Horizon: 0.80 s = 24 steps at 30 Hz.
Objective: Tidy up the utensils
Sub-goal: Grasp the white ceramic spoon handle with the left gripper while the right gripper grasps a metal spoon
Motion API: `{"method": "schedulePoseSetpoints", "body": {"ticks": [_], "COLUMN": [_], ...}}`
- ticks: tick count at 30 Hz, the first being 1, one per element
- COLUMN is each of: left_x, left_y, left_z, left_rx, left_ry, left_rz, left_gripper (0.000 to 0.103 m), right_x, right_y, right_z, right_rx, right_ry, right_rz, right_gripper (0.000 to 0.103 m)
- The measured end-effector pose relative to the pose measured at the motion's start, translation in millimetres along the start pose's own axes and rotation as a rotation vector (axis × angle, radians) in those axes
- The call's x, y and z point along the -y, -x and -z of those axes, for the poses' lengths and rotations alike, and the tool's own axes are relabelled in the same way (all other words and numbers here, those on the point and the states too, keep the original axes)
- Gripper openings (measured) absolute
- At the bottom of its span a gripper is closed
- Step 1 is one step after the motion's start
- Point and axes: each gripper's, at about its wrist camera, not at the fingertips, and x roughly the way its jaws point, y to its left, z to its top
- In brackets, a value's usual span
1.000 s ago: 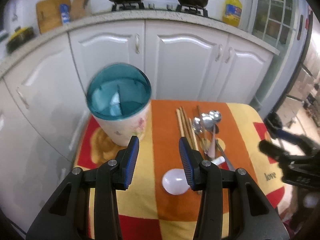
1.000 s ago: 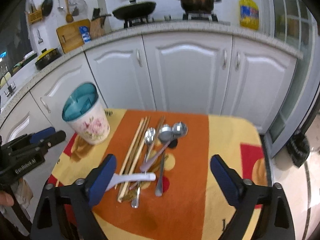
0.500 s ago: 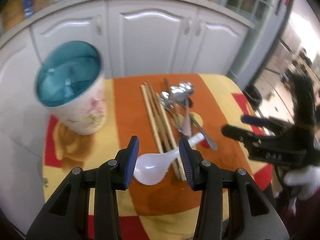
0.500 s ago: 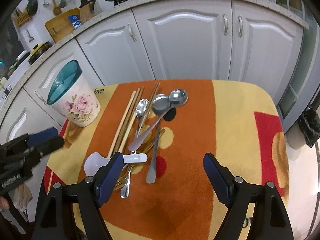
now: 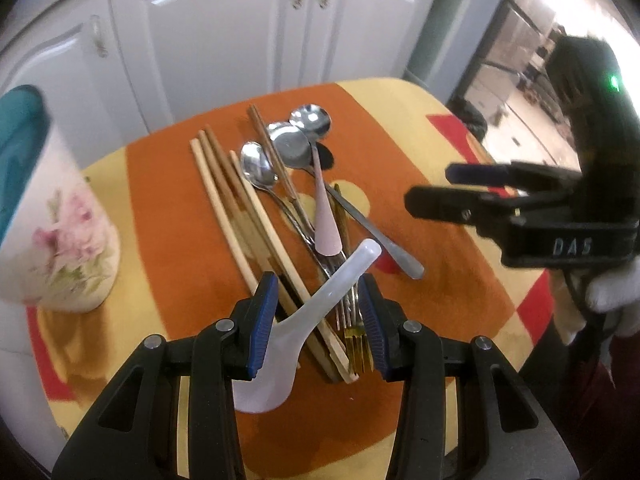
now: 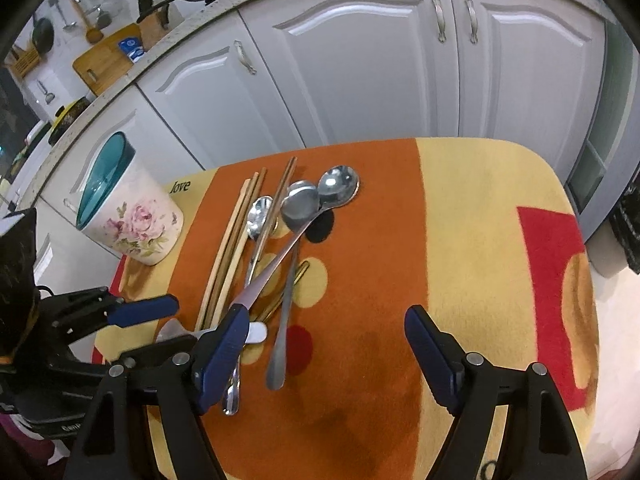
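A white plastic spoon [image 5: 320, 308] lies across the near end of a pile of utensils on the orange and yellow cloth [image 5: 440, 280]. My left gripper [image 5: 318, 320] is open and straddles the spoon's handle, pads clear of it. The pile holds wooden chopsticks [image 5: 224, 208], steel spoons [image 5: 256, 168], a pink-handled spoon [image 5: 326, 224] and a gold fork [image 5: 356, 344]. A rose-patterned holder with a teal rim [image 5: 60, 240] stands at the left. My right gripper [image 6: 326, 356] hangs open over the cloth [image 6: 480, 240], with a steel spoon's handle [image 6: 276, 360] below it.
White cabinet doors [image 6: 360, 80] stand close behind the table. The counter above carries a cutting board [image 6: 108, 56] and a pan. A gloved hand [image 5: 612, 292] holds the right gripper [image 5: 448, 188] at the table's right edge. Bare cloth lies right of the pile.
Both grippers have sunk toward the table. The left one swung from the holder to the white spoon and now straddles its handle. The right gripper's jaws narrowed a little.
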Motion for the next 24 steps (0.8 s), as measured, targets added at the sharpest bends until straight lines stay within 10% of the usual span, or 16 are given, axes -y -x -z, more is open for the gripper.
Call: {"method": "schedulePoseSetpoints", "body": {"ticks": [8, 24], "left_x": [3.6, -34.4], "left_y": [-18.8, 3.4], "left_z": [-3.3, 3.2], "left_rx": [-0.068, -0.006], "left_ry": [-0.07, 0.161], "left_rz": [0.029, 0.057], "left_gripper": [0.035, 0.011], "right_x": [6.9, 25.4], "right_y": [-15.3, -65.0], "right_z": [-18.5, -62.8], "right_rx": [-0.01, -0.001], "right_ry": [-0.027, -0.121], "right_rz": [-0.047, -0.077], "right_gripper": [0.074, 0.052]}}
